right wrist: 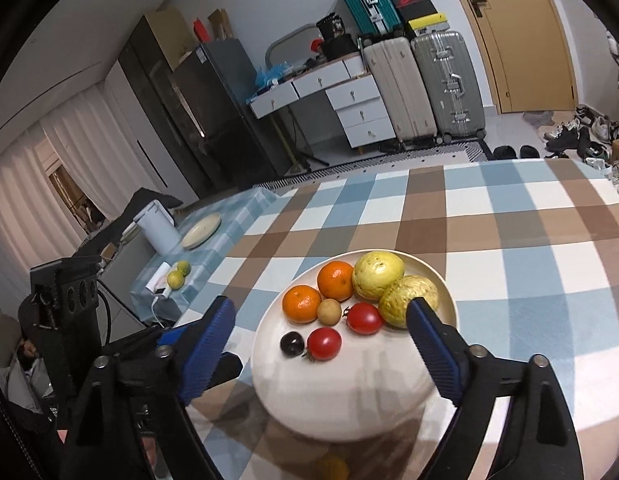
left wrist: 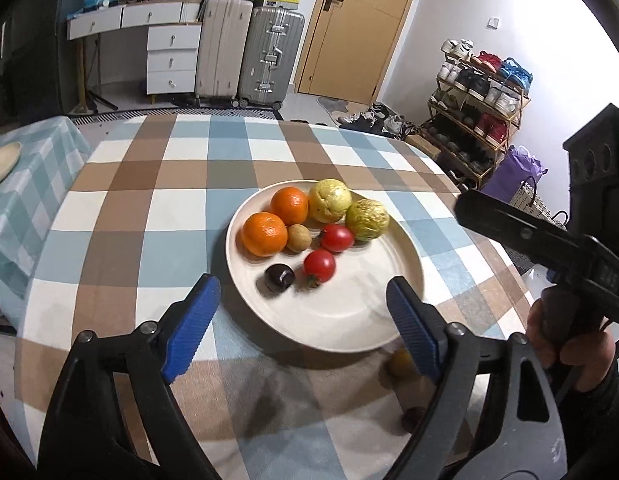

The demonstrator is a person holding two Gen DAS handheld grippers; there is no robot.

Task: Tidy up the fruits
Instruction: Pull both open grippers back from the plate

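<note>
A cream plate (left wrist: 349, 312) sits on the checked tablecloth. It holds two oranges (left wrist: 264, 234), two yellow-green guavas (left wrist: 329, 200), a small brown fruit (left wrist: 298, 237), two red tomatoes (left wrist: 337, 237) and a dark round fruit (left wrist: 279, 277). My left gripper (left wrist: 300, 284) hovers open over the plate's near half, with nothing between its blue pads. My right gripper (right wrist: 320, 305) is also open above the plate (right wrist: 349, 392), empty, its right pad in front of a guava (right wrist: 405, 296). A yellowish fruit (left wrist: 401, 364) and a dark one (left wrist: 413, 418) lie on the cloth near the front edge.
A side table with a teal checked cloth stands at the left, bearing a pale dish (right wrist: 201, 232), a white kettle (right wrist: 155, 228) and two green citrus fruits (right wrist: 179, 274). Suitcases (left wrist: 269, 56), drawers and a shoe rack (left wrist: 477, 112) stand beyond the table.
</note>
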